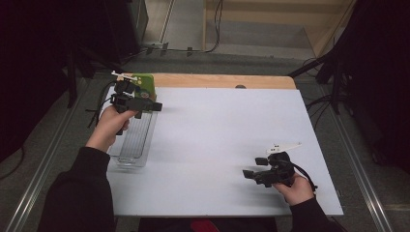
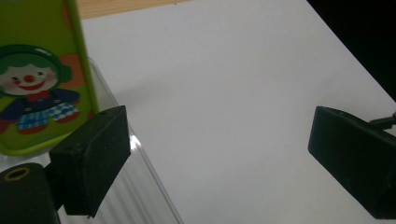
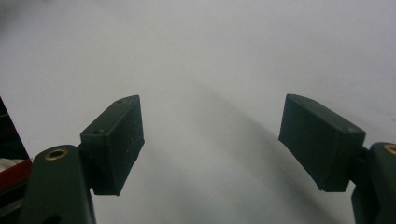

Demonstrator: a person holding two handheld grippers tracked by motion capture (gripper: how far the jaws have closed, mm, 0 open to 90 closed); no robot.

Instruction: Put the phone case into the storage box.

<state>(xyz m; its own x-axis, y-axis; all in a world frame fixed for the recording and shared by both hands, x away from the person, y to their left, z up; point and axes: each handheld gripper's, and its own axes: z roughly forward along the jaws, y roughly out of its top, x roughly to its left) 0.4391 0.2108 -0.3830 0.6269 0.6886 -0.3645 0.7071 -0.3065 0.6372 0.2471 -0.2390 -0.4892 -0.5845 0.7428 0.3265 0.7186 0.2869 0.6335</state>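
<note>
A white sheet (image 1: 222,145) is covering nearly the whole table, leaving a strip of bare wood (image 1: 222,80) showing along the far edge, and grey floor with dark stands and trailing cables is running around it on all sides. At the sheet's left edge a clear ridged tray (image 1: 135,145) is lying lengthwise, and at the tray's far end a green box (image 1: 145,84) is standing upright; in the left gripper view that box (image 2: 42,79) is showing a cartoon clown with a red nose, green headphones and blue checked clothes. The left gripper (image 1: 152,105) is hovering over the far end of the tray, just in front of the box, its jaws spread wide and holding nothing. The right gripper (image 1: 249,175) is sitting well away from the tray, near the sheet's near right corner, jaws likewise wide apart and empty over bare white. The box's top and left side are cut off in the left gripper view, and whether it is standing inside the tray or just behind it is hard to judge from here.
</note>
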